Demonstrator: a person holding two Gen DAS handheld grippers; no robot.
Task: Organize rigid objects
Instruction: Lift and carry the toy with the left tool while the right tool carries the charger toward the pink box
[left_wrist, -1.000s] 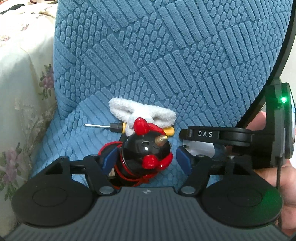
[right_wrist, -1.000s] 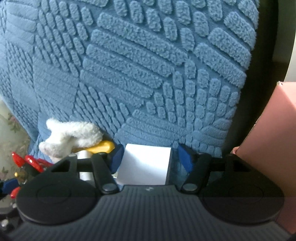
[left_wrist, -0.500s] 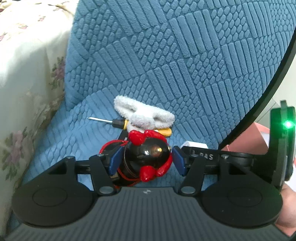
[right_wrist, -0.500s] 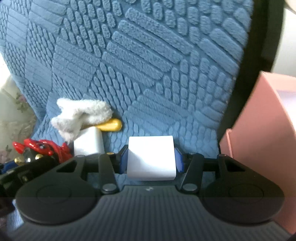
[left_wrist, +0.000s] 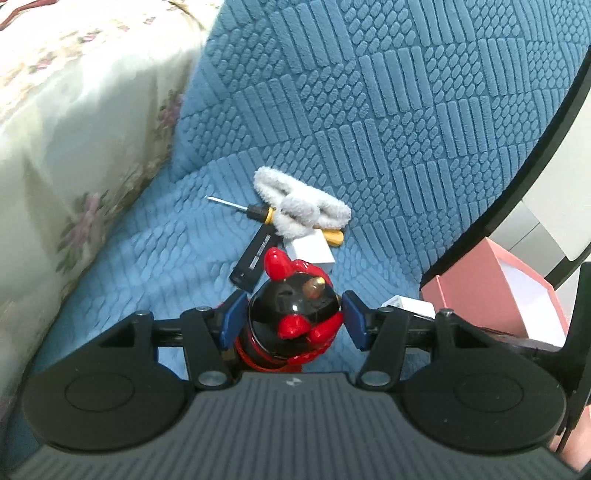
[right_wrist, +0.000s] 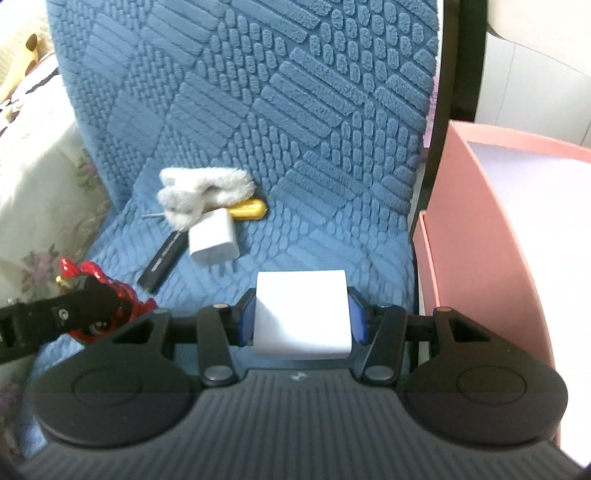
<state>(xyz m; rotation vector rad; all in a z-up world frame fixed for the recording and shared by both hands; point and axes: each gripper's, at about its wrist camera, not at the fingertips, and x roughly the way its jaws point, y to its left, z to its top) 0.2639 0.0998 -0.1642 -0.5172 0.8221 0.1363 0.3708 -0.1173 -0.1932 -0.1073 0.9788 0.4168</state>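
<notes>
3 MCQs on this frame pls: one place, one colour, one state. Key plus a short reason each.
1. Where does the pink box stand?
A. to the right of the blue chair cushion
B. on the cushion
C. under the floral cloth

2. What colour is the screwdriver handle's rear end?
A. green
B. yellow
C. white

3. What is the right gripper doing?
A. hanging empty
B. clamping a white block
C. clamping the white charger

Key:
1 A: in the right wrist view the box sits past the cushion's right edge.
2 B: a yellow end pokes out from under the fluffy white band.
3 B: both blue pads press the block's sides; the charger lies apart on the cushion.
</notes>
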